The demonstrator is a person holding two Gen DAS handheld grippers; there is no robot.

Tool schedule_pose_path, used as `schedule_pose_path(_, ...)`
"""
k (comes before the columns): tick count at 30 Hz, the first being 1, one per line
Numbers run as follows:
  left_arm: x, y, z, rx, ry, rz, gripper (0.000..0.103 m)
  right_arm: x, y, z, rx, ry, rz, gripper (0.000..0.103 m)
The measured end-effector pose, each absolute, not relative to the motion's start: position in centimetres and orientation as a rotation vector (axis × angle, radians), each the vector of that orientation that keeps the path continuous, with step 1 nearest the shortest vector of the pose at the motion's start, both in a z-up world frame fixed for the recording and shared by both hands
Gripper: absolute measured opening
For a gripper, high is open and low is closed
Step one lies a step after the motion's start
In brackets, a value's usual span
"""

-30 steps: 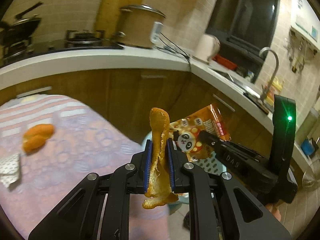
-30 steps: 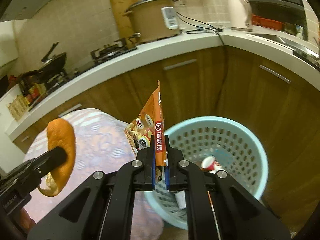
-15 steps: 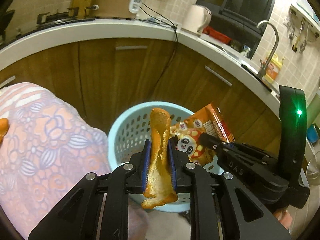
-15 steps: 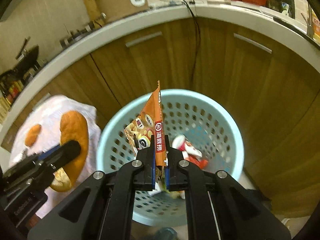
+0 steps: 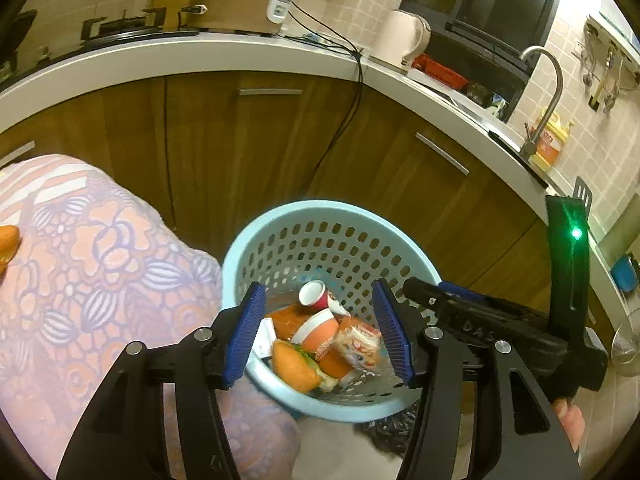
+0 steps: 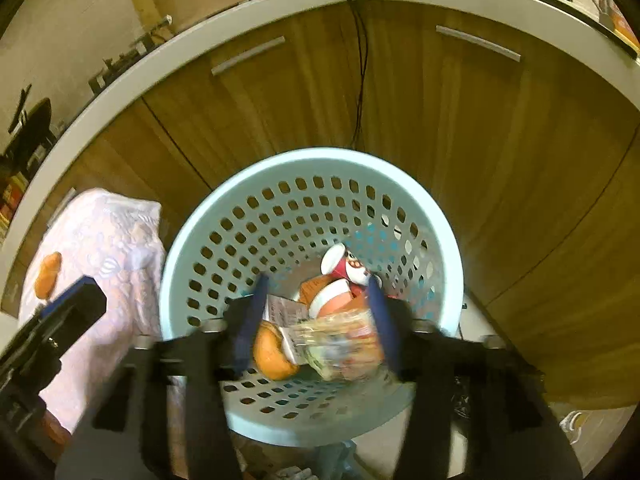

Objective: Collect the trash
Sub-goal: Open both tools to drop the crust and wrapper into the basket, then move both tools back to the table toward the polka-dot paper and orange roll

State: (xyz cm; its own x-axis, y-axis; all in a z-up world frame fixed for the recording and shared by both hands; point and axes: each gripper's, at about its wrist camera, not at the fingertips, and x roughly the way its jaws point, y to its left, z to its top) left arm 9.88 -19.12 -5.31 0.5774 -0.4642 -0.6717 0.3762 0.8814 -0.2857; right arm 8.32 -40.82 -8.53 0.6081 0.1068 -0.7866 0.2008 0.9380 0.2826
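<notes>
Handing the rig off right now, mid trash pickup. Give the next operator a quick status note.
Left tongs: open, empty, over the basket.
Right tongs: open, empty, over the same basket, view blurred.
In the basket: orange peel, snack wrapper, paper cups.
Left: one orange peel piece lies on the floral cloth to the left. Pick it up and bin it; check the cloth for more.

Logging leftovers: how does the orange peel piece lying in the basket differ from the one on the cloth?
The peel in the basket lies among cups and wrappers; the peel on the cloth lies alone. The basket one looks larger, being nearer the camera. Both are orange, and neither is held.
</notes>
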Motion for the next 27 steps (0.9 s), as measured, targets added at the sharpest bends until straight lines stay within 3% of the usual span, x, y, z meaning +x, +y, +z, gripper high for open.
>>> schedule_pose_path(9,8.3,-15.7,-3.7,-0.16,0.771,-0.447,0.054,7.6,-37.3,-5.4,0.276,0.851,0.003,0.052)
schedule_pose_path(21,5.3,-5.2,-1.7,-0.236,0.713,-0.241,0.054,7.1,-28.6,-2.9,0.165,0.808,0.153,0.052)
schedule_pose_path(24,4.4,-2.0,-1.0,-0.269,0.685,-0.18,0.063,7.3,-26.1,-2.7,0.133,0.809,0.192,0.052)
schedule_pose_path(27,3.7,1.1,-0.2,-0.291,0.657,-0.119,0.064,7.4,-23.4,-2.7,0.098,0.812,0.231,0.053)
